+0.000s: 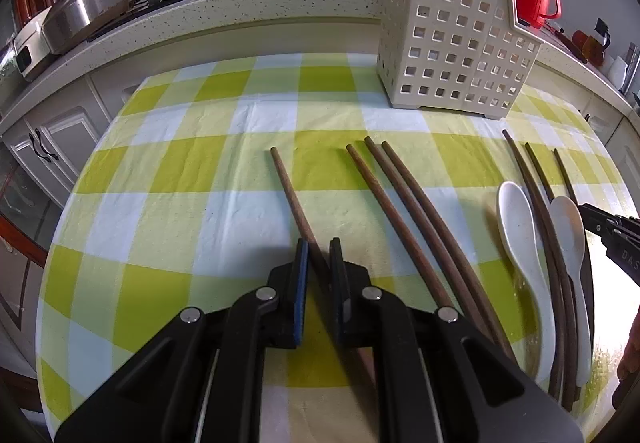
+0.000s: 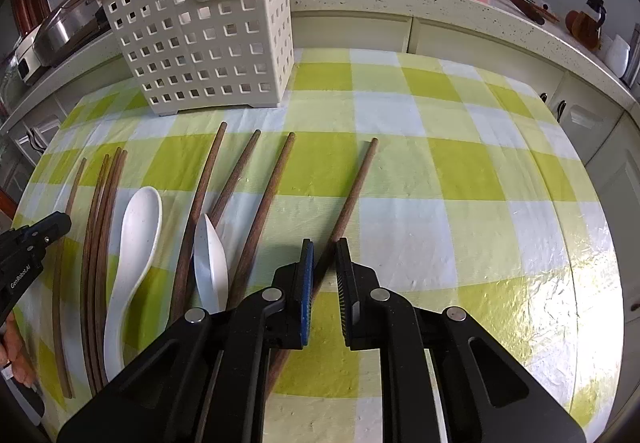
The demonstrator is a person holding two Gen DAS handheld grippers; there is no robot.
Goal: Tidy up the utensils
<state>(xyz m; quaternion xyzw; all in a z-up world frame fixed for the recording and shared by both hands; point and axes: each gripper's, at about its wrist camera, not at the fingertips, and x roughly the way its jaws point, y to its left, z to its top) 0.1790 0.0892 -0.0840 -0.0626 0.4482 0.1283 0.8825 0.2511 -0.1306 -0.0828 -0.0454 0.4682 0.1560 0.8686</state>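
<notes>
Checked tablecloth (image 1: 208,147) carries everything; perforated caddy (image 1: 452,43) stands upright at the far edge, apparently empty. Two white spoons (image 1: 520,243) lie among loose chopsticks. Left gripper (image 1: 319,259) is clamped on the leftmost chopstick (image 1: 292,199); right gripper (image 2: 325,259) is clamped on the rightmost chopstick (image 2: 352,195). Risk: both grips sit near one end, so each stick may pivot, slip, or miss the caddy.

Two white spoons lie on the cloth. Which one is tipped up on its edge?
In the right wrist view, the smaller-looking white spoon wedged between two brown chopsticks stands tilted on its edge. The other white spoon, further left, lies flat with its bowl facing up.
</notes>
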